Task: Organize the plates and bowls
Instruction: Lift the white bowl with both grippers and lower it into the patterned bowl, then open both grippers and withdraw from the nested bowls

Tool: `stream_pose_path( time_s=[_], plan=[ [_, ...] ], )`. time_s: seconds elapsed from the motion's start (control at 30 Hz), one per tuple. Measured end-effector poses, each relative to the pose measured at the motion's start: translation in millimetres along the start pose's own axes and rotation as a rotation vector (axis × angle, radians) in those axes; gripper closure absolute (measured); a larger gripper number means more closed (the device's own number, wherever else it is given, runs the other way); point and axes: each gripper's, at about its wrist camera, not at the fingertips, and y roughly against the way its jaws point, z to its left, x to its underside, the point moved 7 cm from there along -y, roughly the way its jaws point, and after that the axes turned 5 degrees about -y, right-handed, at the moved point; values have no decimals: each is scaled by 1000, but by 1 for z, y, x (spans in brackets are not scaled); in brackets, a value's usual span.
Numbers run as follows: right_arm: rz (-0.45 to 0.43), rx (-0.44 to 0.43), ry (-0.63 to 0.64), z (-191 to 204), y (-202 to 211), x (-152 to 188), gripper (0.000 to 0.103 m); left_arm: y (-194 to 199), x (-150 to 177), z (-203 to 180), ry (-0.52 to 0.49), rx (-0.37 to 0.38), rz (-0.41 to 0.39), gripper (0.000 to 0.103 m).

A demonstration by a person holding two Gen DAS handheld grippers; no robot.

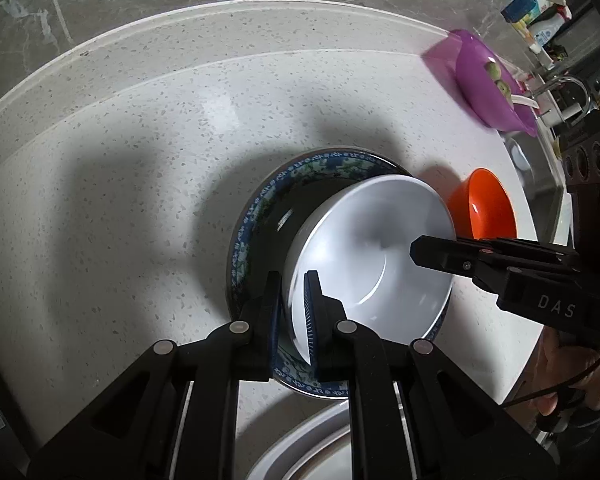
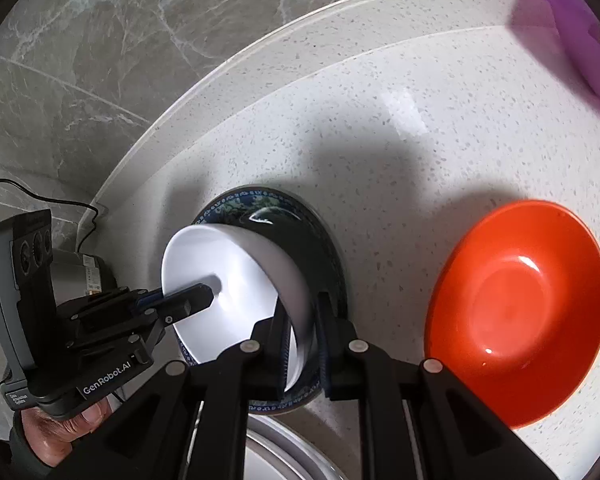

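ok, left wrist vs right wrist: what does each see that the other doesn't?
Left wrist only: bottles and containers far right, a faucet, green items inside the purple bowl.

Right wrist only: the orange bowl's full interior, a black cable, the hand holding the left tool.

Both: the white bowl gripped on its rim by both tools, over the blue patterned dish on the speckled counter.

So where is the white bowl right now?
The white bowl sits tilted in the blue-patterned plate on the counter, left of the orange bowl, both tongs clamped on its rim.
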Motion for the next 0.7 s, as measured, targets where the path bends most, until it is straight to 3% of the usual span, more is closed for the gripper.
stream_pose_path(
  time_s=[0.27, 0.43, 0.47, 0.5, 0.57, 0.6, 0.67, 0.7],
  plan=[
    [19, 68, 54, 6, -7, -4, 92, 9, -1, 7, 30, -1, -42, 88],
    [27, 70, 54, 7, -10, -4, 92, 21, -5, 1, 31, 21, -92, 77],
    [25, 68, 50, 7, -10, -4, 92, 27, -7, 0, 35, 31, -112, 70],
    [20, 66, 42, 6, -9, -4, 91, 32, -7, -1, 35, 34, -126, 52],
    [-7, 47, 28, 6, -3, -5, 80, 45, -11, -3, 28, 37, -167, 26],
    [-14, 37, 24, 6, 1, -5, 70, 51, -11, -4, 26, 36, -181, 18],
    [-28, -8, 18, 9, 11, -3, 41, 59, -14, -6, 32, 28, -201, 3],
    [-56, -28, 19, 10, 23, -2, 34, 63, -15, -7, 34, 21, -206, 0]
  ],
)
